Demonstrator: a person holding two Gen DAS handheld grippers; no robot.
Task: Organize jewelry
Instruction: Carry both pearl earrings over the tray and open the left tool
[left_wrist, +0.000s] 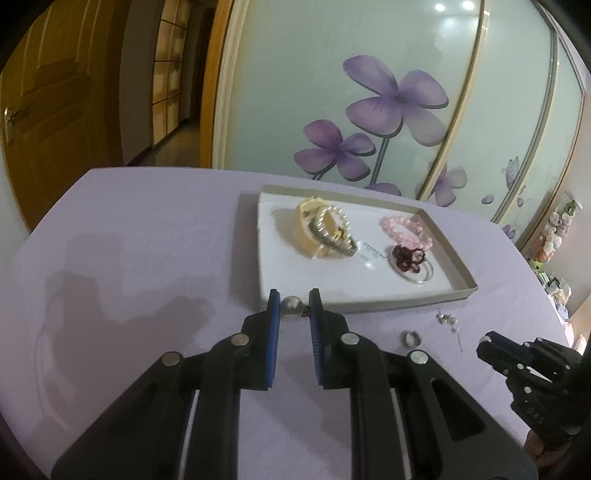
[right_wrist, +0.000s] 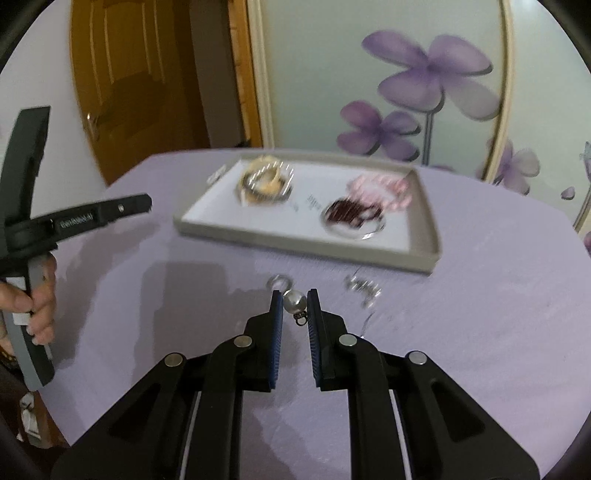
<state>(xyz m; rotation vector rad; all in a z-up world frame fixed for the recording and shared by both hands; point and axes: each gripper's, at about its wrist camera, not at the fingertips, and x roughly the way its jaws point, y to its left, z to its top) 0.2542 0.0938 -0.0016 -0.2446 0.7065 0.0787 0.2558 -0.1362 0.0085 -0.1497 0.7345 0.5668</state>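
My left gripper (left_wrist: 294, 304) is shut on a grey pearl earring (left_wrist: 291, 305), held just in front of the tray's near edge. My right gripper (right_wrist: 295, 301) is shut on a second grey pearl earring (right_wrist: 294, 300) with a small metal loop, held above the cloth. A shallow white tray (left_wrist: 369, 301) holds a gold watch (left_wrist: 321, 230), a pink bead bracelet (left_wrist: 406, 229) and a dark red piece (left_wrist: 406, 256) on a clear ring. A silver ring (left_wrist: 410, 338) and a small silver chain piece (left_wrist: 448, 319) lie on the lilac cloth. The right wrist view is blurred.
The round table has a lilac cloth (left_wrist: 129, 240). Behind it stand a sliding door with purple flowers (left_wrist: 388, 96) and a wooden door (left_wrist: 44, 110). The right gripper shows at the left view's right edge (left_wrist: 517, 362); the left gripper and hand show at left in the right view (right_wrist: 33, 229).
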